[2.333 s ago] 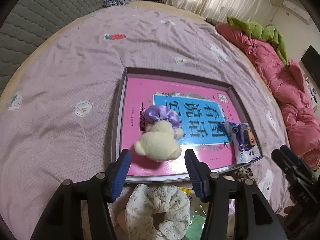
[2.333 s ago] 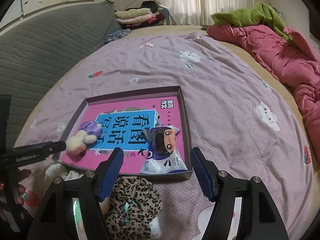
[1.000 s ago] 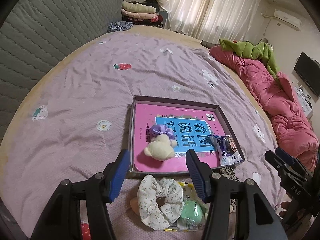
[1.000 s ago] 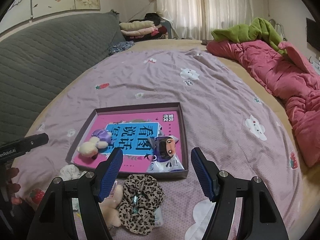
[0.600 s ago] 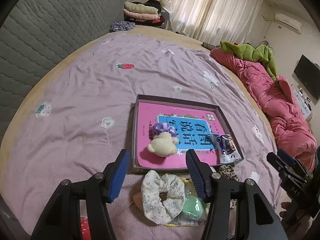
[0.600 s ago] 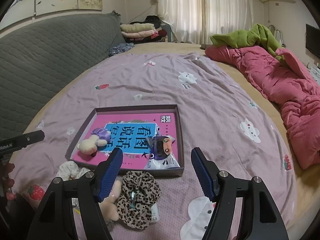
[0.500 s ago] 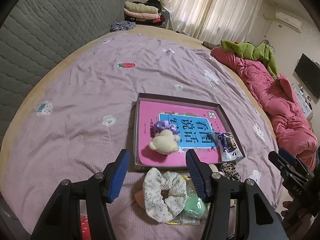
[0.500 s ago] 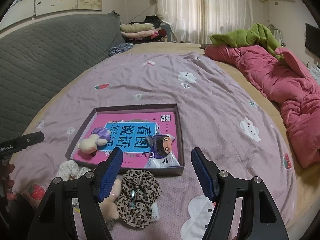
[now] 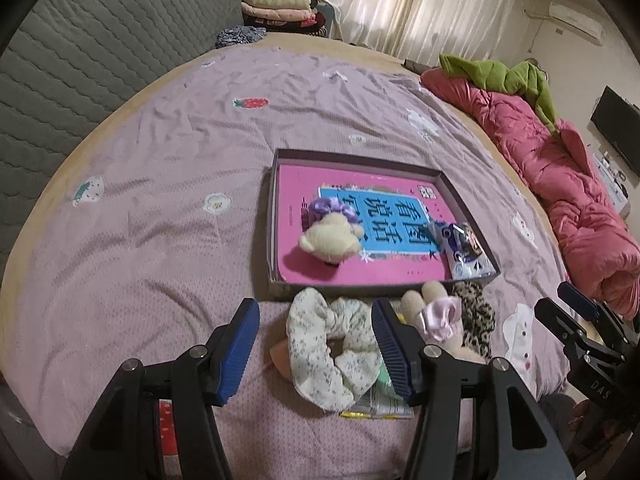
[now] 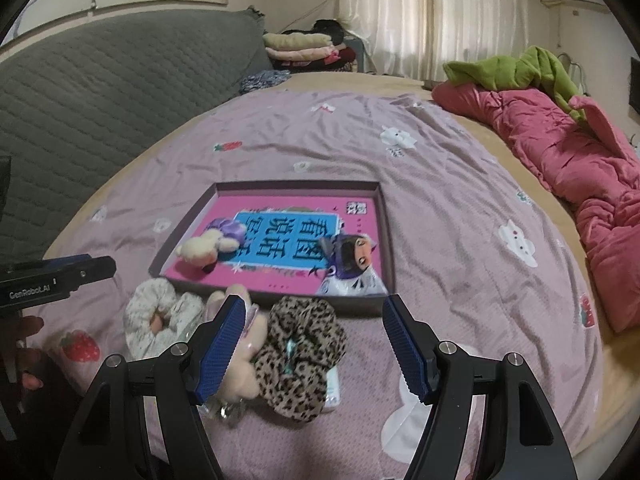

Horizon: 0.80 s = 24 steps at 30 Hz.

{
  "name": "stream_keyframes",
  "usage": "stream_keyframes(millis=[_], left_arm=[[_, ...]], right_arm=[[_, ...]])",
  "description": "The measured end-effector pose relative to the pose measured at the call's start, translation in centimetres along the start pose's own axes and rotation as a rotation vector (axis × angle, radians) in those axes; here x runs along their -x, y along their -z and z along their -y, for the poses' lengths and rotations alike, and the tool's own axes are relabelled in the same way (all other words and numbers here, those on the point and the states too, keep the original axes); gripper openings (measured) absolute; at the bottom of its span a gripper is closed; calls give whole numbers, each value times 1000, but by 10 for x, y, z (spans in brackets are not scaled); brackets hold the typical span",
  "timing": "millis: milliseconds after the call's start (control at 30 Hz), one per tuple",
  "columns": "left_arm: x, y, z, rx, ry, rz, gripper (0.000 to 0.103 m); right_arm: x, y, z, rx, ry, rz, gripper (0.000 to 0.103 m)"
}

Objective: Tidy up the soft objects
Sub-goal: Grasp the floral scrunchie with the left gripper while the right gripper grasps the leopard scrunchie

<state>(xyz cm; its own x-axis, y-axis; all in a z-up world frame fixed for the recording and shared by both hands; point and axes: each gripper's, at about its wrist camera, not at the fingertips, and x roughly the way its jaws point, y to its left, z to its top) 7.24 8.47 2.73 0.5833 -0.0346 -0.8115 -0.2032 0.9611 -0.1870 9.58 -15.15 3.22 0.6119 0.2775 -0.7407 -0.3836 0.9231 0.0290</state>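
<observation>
A shallow box (image 9: 275,216) with a pink book in it lies on the lilac bedspread. Inside it are a cream plush bear with a purple bow (image 9: 330,236) and a cartoon-printed pack (image 9: 464,248). In front of the box is a pile: a white floral scrunchie (image 9: 320,344), a plush with a pink bow (image 9: 434,314) and a leopard scrunchie (image 10: 300,352). My left gripper (image 9: 314,312) hangs open over the white scrunchie. My right gripper (image 10: 314,308) hangs open over the leopard scrunchie, touching nothing. A green item and a packet (image 9: 376,404) lie half hidden under the pile.
A pink quilt (image 10: 560,140) with a green cloth (image 10: 516,68) on it fills the bed's right side. A grey quilted backrest (image 10: 100,80) runs along the left. Folded clothes (image 10: 300,46) are stacked at the back. A hand (image 10: 24,344) holds the left gripper (image 10: 60,276).
Both grippers have drawn back and up from the box since the first frames. In the last half second they sank slightly toward the pile, which now sits higher between the fingers.
</observation>
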Motion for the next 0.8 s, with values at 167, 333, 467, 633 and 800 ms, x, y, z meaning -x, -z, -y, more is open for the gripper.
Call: stream_keyframes(millis=[167,333,467,633,800], left_arm=[[-2,9,0,-5,3,-19,58],[-5,16,-2,-17,0,-38,58],[-8,20,-4,-14,-4,-54,58],[-13,25,-7,-8,-1,-73,58],[-19,29,-5,-19,-3,-94,58]], right_arm=[[-4,11,-5,12,-7,-27,73],[-11,21,-7,24,-8,-54,73],[-18,27,-3,-1,-12,-83,73],[-24,30,-2,-2,-5,-100,73],[-29,34,-3,2,-7,-115,73]])
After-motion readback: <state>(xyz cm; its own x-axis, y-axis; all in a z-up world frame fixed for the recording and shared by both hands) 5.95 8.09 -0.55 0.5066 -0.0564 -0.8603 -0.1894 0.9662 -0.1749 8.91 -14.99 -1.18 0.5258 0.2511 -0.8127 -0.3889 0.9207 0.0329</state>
